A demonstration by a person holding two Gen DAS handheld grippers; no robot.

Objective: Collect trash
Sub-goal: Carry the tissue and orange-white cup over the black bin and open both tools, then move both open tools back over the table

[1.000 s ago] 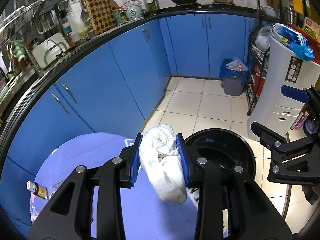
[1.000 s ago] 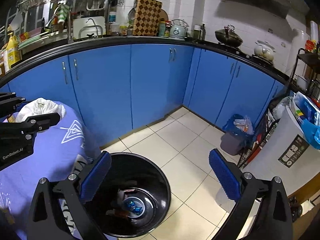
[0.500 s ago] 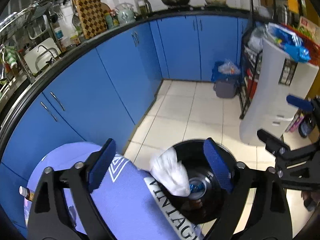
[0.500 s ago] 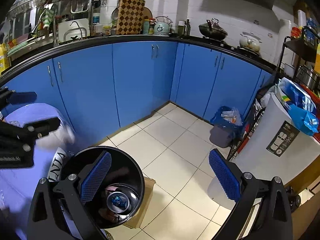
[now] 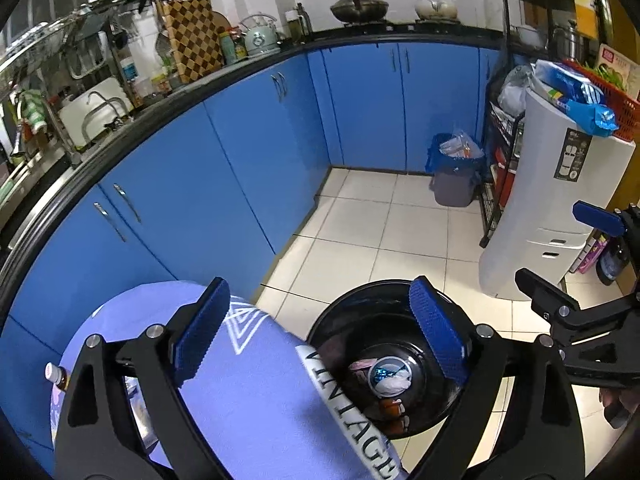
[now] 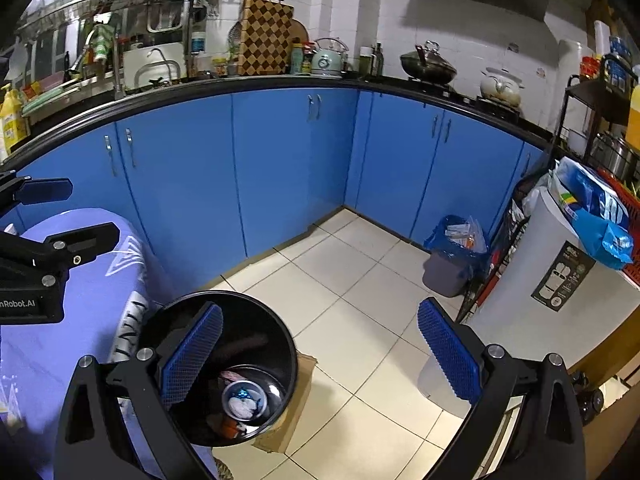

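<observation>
The black bin point(image 5: 384, 282) point(image 6: 224, 294) stands on the floor against the purple-clothed table point(image 5: 260, 392) point(image 6: 92, 296). A crumpled white tissue point(image 5: 394, 384) point(image 6: 240, 406) lies at the bottom of it, on a round lid among other scraps. My left gripper point(image 5: 316, 300) point(image 6: 68, 212) hovers over the table edge and the bin's rim; its jaws are opening wide and nothing is between them. My right gripper point(image 6: 320, 312) point(image 5: 568, 248) hangs open to the right of the bin, holding nothing.
A small brown bottle point(image 5: 56, 374) stands on the table's left side. Blue cabinets point(image 5: 240, 184) curve round the tiled floor. A blue-lined waste basket point(image 5: 454, 176) and a white appliance point(image 5: 552, 208) stand at the right. Flat cardboard point(image 6: 296, 400) lies under the bin.
My left gripper let go of the white tissue, which fell into the black bin. Its jaws spread wide. Both grippers drifted slightly, so the bin now sits lower left in the right wrist view.
</observation>
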